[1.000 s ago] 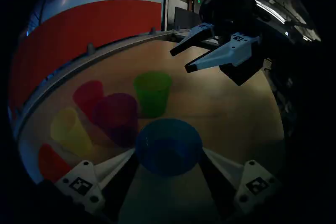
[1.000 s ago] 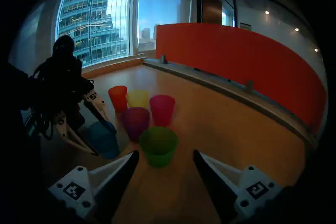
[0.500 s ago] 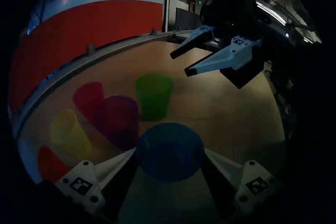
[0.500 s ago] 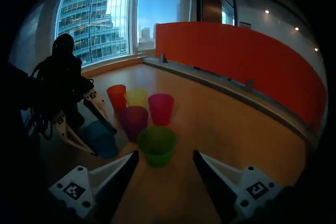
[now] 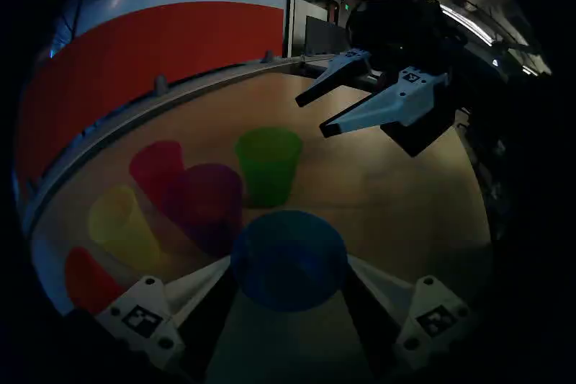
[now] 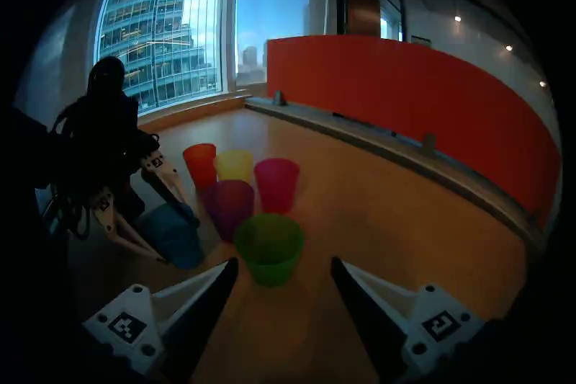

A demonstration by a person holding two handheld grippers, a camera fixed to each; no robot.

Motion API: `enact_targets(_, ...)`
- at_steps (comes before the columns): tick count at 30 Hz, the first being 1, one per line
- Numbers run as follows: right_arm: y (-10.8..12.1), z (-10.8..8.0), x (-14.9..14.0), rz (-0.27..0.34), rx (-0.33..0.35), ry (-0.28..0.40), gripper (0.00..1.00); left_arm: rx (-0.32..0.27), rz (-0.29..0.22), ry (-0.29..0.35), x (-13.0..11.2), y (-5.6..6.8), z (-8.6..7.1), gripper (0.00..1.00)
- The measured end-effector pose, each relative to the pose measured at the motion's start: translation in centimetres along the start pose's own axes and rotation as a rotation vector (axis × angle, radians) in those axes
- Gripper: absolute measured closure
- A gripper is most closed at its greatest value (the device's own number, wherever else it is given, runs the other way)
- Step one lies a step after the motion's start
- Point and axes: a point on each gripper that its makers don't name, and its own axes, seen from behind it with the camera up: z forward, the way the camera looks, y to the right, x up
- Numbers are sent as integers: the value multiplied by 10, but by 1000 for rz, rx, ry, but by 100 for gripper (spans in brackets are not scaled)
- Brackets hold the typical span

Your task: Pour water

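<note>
A blue cup (image 5: 288, 261) sits between the fingers of my left gripper (image 5: 288, 272), which is shut on its sides. In the right gripper view the same blue cup (image 6: 173, 236) shows at the left, held by the left gripper (image 6: 179, 242). A green cup (image 5: 268, 166) stands just beyond it on the wooden table (image 5: 389, 189). My right gripper (image 6: 283, 263) is open, its fingers either side of the green cup (image 6: 269, 247) and short of touching it. From the left gripper view the right gripper (image 5: 309, 117) hovers open above the table, past the green cup.
Purple (image 6: 230, 207), pink (image 6: 276, 184), yellow (image 6: 234, 166) and orange-red (image 6: 200, 166) cups cluster behind the green one. An orange partition (image 6: 432, 96) with a rail runs along the table's far edge. A person's dark figure (image 6: 101, 132) holds the left gripper. Bare table lies to the right (image 6: 403, 240).
The blue cup sits slightly lower and nearer in the left gripper view. The right gripper has drifted a little towards the green cup. Both grips are unchanged.
</note>
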Motion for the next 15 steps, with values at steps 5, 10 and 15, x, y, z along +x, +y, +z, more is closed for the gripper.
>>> enact_targets(5, -1, 6, -1, -3, -1, -5, 0, 9, 0, 12, 2, -3, -5, 14)
enact_targets(10, -3, 14, -4, -5, 6, -14, 0, 17, -10, 34, 6, -4, -14, 14)
enact_targets(15, -6, 25, -9, -15, 11, -28, 0, 32, -23, 54, 10, -9, -24, 14)
